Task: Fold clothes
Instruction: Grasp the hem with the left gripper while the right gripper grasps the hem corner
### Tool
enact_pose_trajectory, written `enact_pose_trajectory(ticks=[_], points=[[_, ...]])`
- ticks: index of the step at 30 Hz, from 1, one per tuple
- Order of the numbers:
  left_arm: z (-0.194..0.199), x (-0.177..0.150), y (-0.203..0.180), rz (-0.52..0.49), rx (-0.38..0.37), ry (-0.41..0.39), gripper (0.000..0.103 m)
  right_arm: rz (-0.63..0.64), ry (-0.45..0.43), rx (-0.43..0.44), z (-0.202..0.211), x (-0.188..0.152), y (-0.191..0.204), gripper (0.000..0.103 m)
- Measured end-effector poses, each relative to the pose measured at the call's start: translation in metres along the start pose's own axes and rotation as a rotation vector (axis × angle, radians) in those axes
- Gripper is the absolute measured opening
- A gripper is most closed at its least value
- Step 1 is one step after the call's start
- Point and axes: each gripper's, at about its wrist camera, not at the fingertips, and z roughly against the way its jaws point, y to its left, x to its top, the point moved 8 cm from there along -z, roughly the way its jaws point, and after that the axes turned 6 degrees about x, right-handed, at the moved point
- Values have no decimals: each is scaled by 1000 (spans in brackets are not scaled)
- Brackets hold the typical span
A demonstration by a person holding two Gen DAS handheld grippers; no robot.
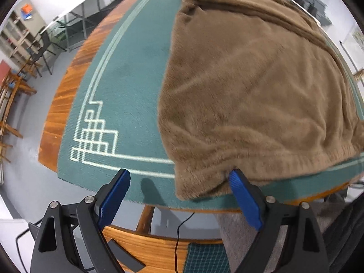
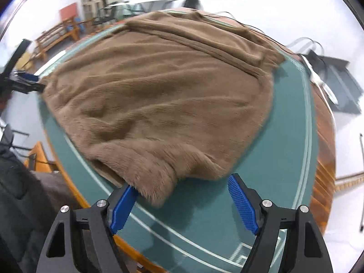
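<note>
Even, bright indoor light, apparently from overhead; no hard glare. White walls wash out pale at the far edges. Soft shadow on the green mat (image 1: 136, 79) just beyond the left gripper (image 1: 179, 175). Strong fisheye bending: table edge (image 1: 63, 104) curves, black vignette in all corners. Motion blur smears the brown garment (image 2: 159, 95) near the hem, worse in the right wrist view. Background furniture soft.

Black plastic two-finger left gripper (image 1: 179, 174) with ribbed blue pads (image 1: 244, 199). Silver round screws (image 1: 89, 199) at the joints. Same black-and-blue right gripper (image 2: 182, 183).
</note>
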Motion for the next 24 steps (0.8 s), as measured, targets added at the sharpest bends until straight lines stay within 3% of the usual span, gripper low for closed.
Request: enact_pose_trajectory(ticks=[2,4,7,9,12,14,17,19,24], points=[[-4,-6,-1,-14,1,13,92,38,1,6,-5,5,8,74],[-4,-7,-1,8,-11,11,92,46,11,-9,-11,10,10,37],[-3,-5,1,37,-17,1,92,30,17,-20,-12,14,7,22],[-2,-4,0,45,-28,-7,90,-20,13,0,-6,15,-1,22],[2,-3,-5,55,-102,-17,66,-96,-2,57,9,21,-12,22],[6,-2,-9,56,-144,-16,42,-119,-13,85,16,26,-16,22],[12,0,-14,18,-150,-23,20,-114,-26,91,26,32,-17,22],[17,2,-13,7,-141,-31,13,-109,-31,84,28,37,-20,22],[42,24,-1,51,-156,-101,12,-156,-62,91,37,45,-33,22]])
